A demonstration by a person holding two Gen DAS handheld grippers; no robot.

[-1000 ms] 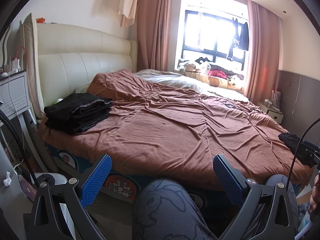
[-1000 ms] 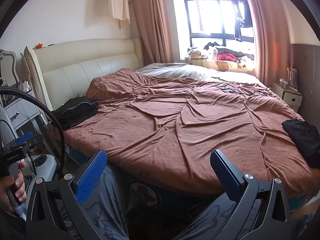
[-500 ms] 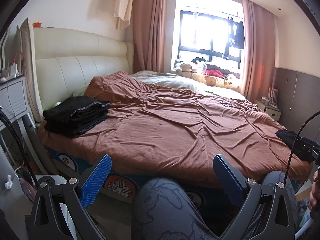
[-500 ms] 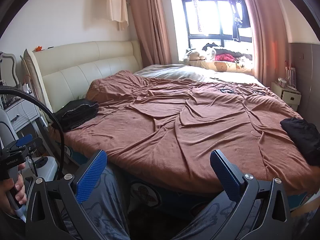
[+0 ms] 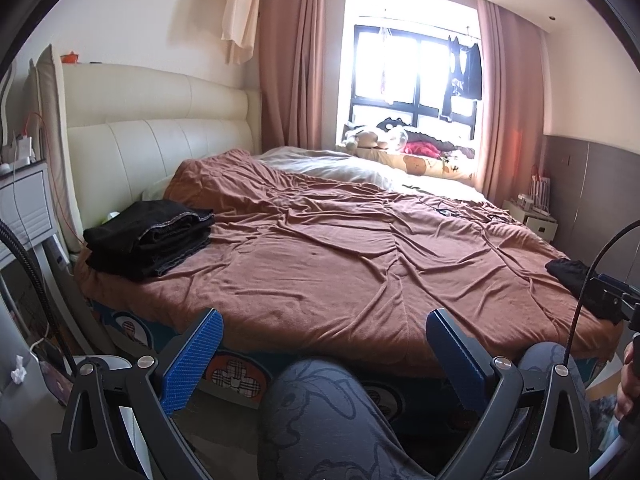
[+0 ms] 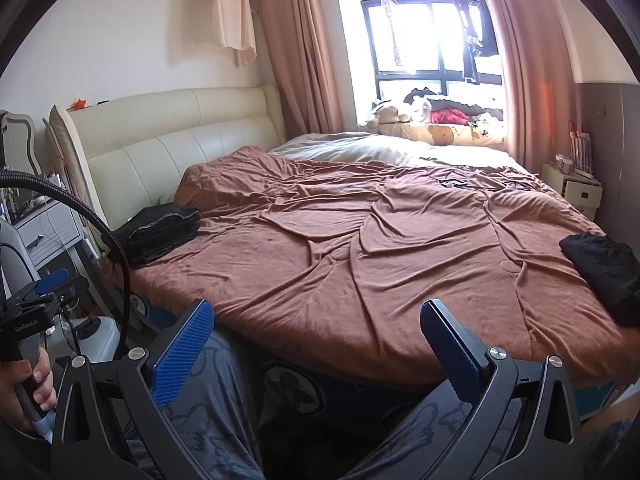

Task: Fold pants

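A stack of folded black pants (image 5: pixel 150 238) lies at the left end of the bed near the headboard; it also shows in the right wrist view (image 6: pixel 158 233). A loose black garment (image 6: pixel 604 268) lies crumpled at the right edge of the bed, also seen in the left wrist view (image 5: pixel 570 274). My left gripper (image 5: pixel 322 354) is open and empty, held off the near edge of the bed above my knee. My right gripper (image 6: pixel 316 346) is open and empty, also short of the bed edge.
The brown blanket (image 5: pixel 340 256) covers the bed, wrinkled. A cream headboard (image 5: pixel 152 140) stands at the left, a nightstand (image 5: pixel 24 208) beside it. A small cabinet (image 6: pixel 576 190) stands at the far right. My knees (image 5: pixel 320 412) are below the grippers.
Both grippers have tilted slightly upward and drifted a little; the bed sits lower in both views. Both stay open and empty.
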